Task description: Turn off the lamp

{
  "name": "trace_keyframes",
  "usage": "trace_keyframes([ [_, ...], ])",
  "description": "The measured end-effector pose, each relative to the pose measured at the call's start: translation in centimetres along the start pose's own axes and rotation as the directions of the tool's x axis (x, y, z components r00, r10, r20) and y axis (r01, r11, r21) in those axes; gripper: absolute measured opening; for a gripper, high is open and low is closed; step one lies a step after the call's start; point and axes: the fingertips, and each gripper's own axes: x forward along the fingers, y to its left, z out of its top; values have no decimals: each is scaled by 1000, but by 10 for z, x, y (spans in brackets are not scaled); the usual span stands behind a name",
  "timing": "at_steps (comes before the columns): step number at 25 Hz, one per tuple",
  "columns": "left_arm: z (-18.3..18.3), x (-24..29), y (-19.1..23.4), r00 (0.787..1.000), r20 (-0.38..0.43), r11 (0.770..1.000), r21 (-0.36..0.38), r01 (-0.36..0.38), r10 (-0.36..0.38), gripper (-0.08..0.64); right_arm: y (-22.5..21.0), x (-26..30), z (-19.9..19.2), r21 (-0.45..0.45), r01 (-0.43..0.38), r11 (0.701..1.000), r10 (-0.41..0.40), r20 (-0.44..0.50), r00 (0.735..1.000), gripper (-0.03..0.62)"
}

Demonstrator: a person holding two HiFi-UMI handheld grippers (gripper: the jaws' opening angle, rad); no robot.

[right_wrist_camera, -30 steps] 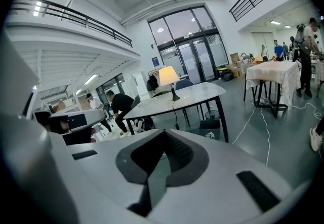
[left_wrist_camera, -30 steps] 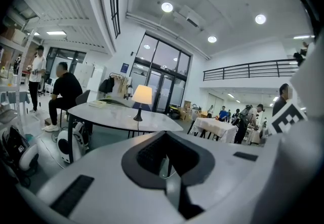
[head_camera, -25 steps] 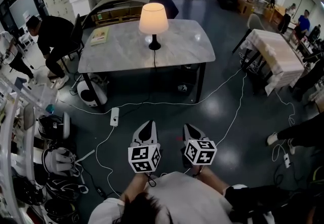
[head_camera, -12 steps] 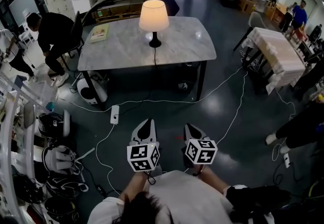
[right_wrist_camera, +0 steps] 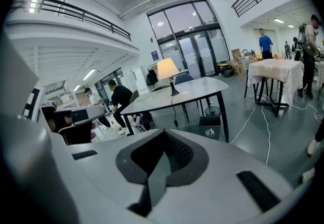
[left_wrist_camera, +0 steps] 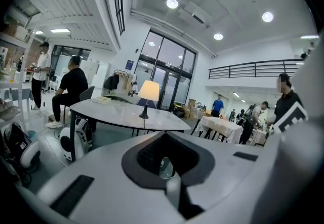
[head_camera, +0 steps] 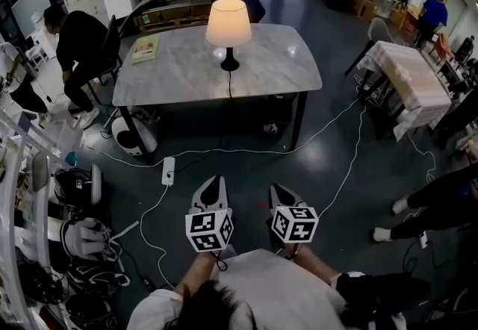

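The lamp (head_camera: 228, 22) with a cream shade and black base stands lit on the grey marble table (head_camera: 187, 67), far ahead of me. It also shows lit in the left gripper view, lamp (left_wrist_camera: 149, 91), and in the right gripper view, lamp (right_wrist_camera: 167, 69). Its dark cord (head_camera: 228, 108) hangs over the table's front edge to the floor. My left gripper (head_camera: 211, 188) and right gripper (head_camera: 281, 192) are held side by side near my body, well short of the table. Both are shut with nothing between the jaws, as left gripper (left_wrist_camera: 163, 136) and right gripper (right_wrist_camera: 162, 134) show.
White cables (head_camera: 351, 149) and a power strip (head_camera: 169, 170) lie on the dark floor between me and the table. A person in black (head_camera: 75, 41) sits at the table's left end. A book (head_camera: 146, 48) lies on the table. Helmets and gear (head_camera: 78, 235) crowd the left; a cloth-covered table (head_camera: 407, 78) stands right.
Both grippers have dropped slightly and drifted a little left in the head view. The lamp stays lit. The person in blue at the far right has walked on.
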Motion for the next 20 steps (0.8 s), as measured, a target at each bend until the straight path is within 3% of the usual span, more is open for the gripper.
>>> trace_keyframes([
  [7,25,41,11,999,10,999,26,41,-41,8,-1,36,35,-5,19,1000,-19,28,999,-2],
  [20,52,111,66,999,-15,999,-5,35,-35,8,12,121,77,-10,28,1000,-28,6,1000,-2],
])
